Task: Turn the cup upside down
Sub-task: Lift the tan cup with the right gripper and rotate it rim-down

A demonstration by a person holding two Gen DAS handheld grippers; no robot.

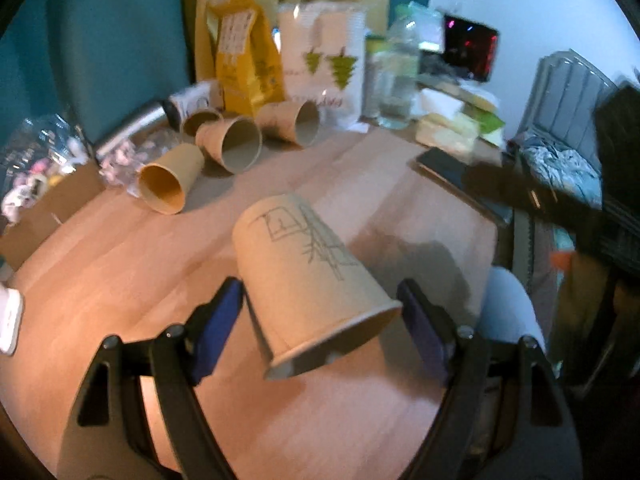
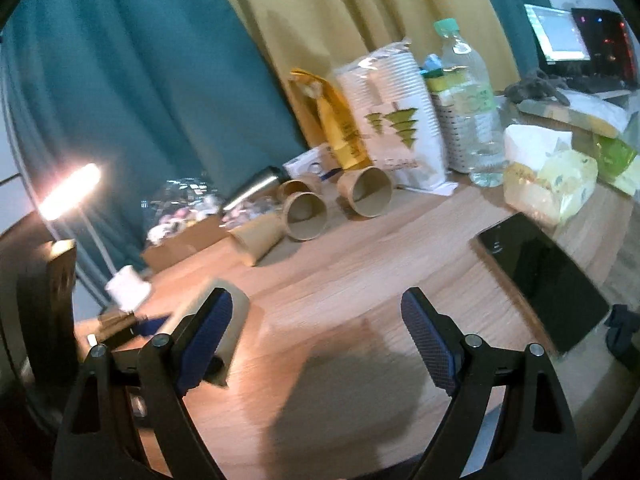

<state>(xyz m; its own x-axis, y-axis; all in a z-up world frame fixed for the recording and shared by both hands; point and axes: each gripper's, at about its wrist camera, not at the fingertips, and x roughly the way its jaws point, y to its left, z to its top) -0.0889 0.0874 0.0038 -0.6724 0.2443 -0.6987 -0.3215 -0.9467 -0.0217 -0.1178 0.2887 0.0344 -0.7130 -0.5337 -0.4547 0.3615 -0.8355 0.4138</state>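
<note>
Left wrist view: the left gripper (image 1: 320,320) has its fingers wide apart. The cup (image 1: 308,276) sits between them, bottom up and leaning, on the wooden table (image 1: 120,248). Neither finger touches it.

Right wrist view: the right gripper (image 2: 316,340) is spread apart, holding nothing. Part of the cup (image 2: 236,320) peeks out behind its left finger.

No text is legible; the yellow bag's (image 1: 244,52) label is blurred.
</note>
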